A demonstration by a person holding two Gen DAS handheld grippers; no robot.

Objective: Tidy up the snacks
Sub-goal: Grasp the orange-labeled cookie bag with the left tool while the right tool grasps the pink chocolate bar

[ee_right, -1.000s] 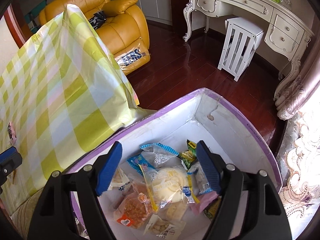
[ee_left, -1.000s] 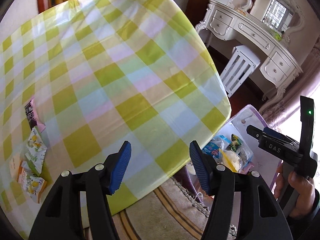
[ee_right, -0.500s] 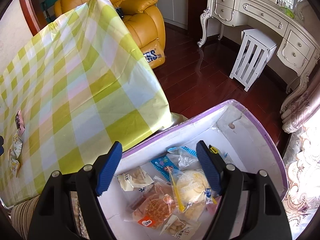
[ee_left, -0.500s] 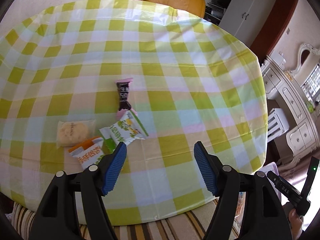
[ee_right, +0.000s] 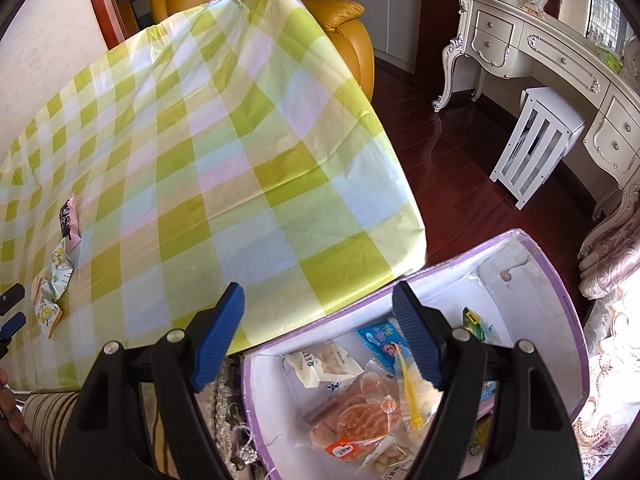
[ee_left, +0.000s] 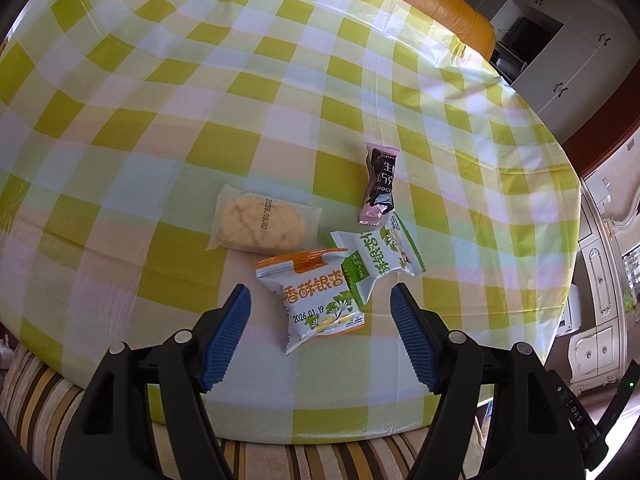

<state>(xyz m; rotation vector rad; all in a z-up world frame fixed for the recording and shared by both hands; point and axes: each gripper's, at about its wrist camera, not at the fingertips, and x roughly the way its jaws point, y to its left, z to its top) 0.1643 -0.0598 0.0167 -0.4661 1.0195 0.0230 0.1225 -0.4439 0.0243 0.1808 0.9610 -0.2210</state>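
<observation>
**Both grippers empty, one over the table snacks, one over the box**

My left gripper (ee_left: 320, 336) hangs above the near edge of the table, its blue pads spread wide with nothing pressed between them. Seen between the pads, but lying flat on the green-and-white checked tablecloth (ee_left: 160, 120), is an orange-topped ginkgo snack packet (ee_left: 316, 300). A green-edged packet (ee_left: 380, 258) lies just beyond it, its corner tucked against the orange one. To the left of that pair sits a clear-wrapped round biscuit (ee_left: 262, 222), and further back a dark chocolate bar in a pink-ended wrapper (ee_left: 380, 184), its lower end touching the green packet. All four lie close together near my side of the table.

My right gripper (ee_right: 320, 336) is also wide open and holds nothing. It hovers over the table's corner and a white box with a purple rim (ee_right: 560, 280) that stands beside and below the table. Inside the box lie several packets in a loose heap: an orange-labelled bag of reddish-brown pieces (ee_right: 356, 420), a pale bag of small white pieces (ee_right: 324, 360), a blue-and-white wrapper (ee_right: 380, 338), and a yellow-green one (ee_right: 474, 322) toward the far wall. What lies under my right finger (ee_right: 416, 340) I cannot make out well. A striped cushion (ee_left: 36, 412) shows below the table edge.
</observation>
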